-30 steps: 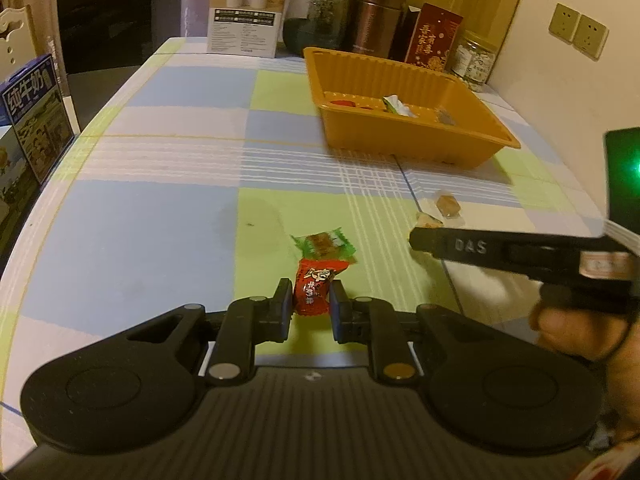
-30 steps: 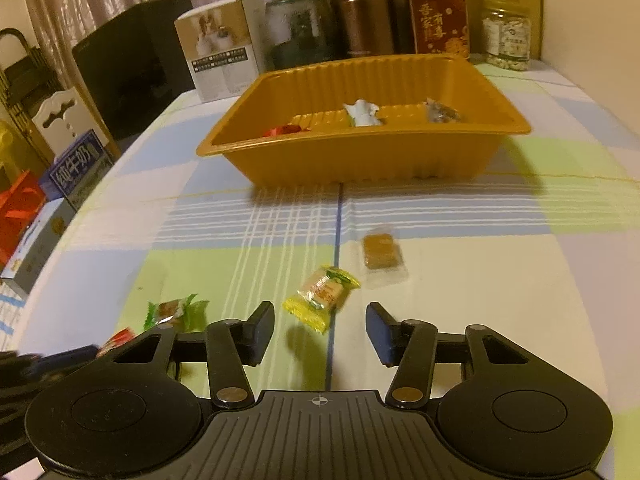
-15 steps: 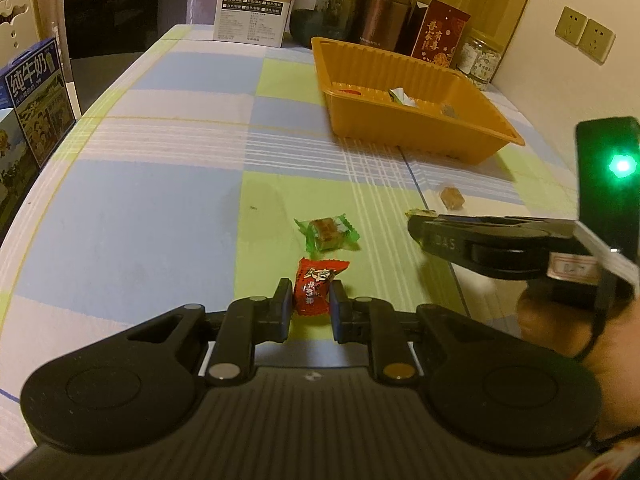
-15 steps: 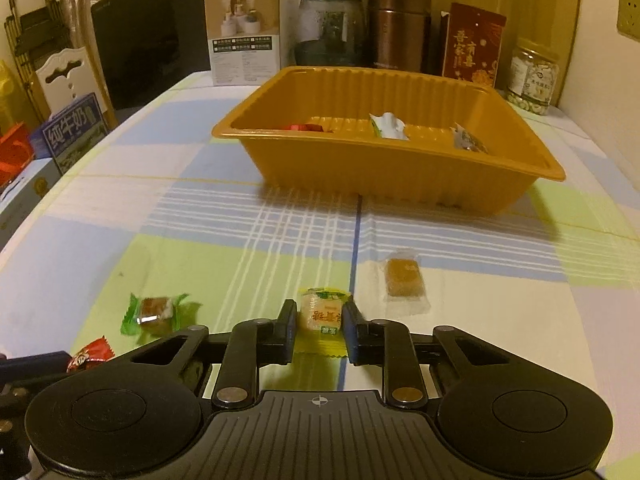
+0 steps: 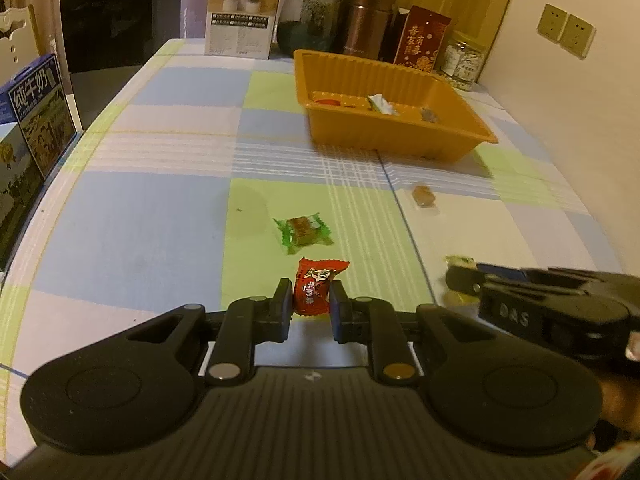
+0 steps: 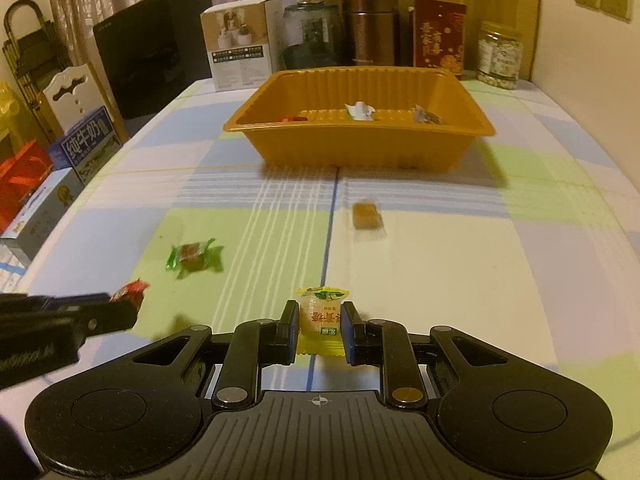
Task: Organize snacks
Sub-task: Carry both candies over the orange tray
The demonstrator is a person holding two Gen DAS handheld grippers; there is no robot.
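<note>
Above the checked surface (image 5: 160, 216), the left hand-held gripper (image 5: 310, 307) squeezed a red snack (image 5: 316, 286), and the right hand-held gripper (image 6: 320, 327) squeezed a yellow snack (image 6: 321, 314). Both looked picked up. Next, they likely needed carrying to the orange tray (image 6: 360, 148) farther back.

One second ago the right gripper (image 6: 320, 326) stood open around the yellow candy (image 6: 321, 316), which lay slanted on the tablecloth (image 6: 460, 280); now both fingers press its sides and it stands straight between them. Both grippers have risen: the green candy (image 5: 303, 230) and the brown candy (image 5: 423, 196) now look farther below and ahead. In the left view, the right gripper has dropped lower in the picture, and its green light has gone out of view
</note>
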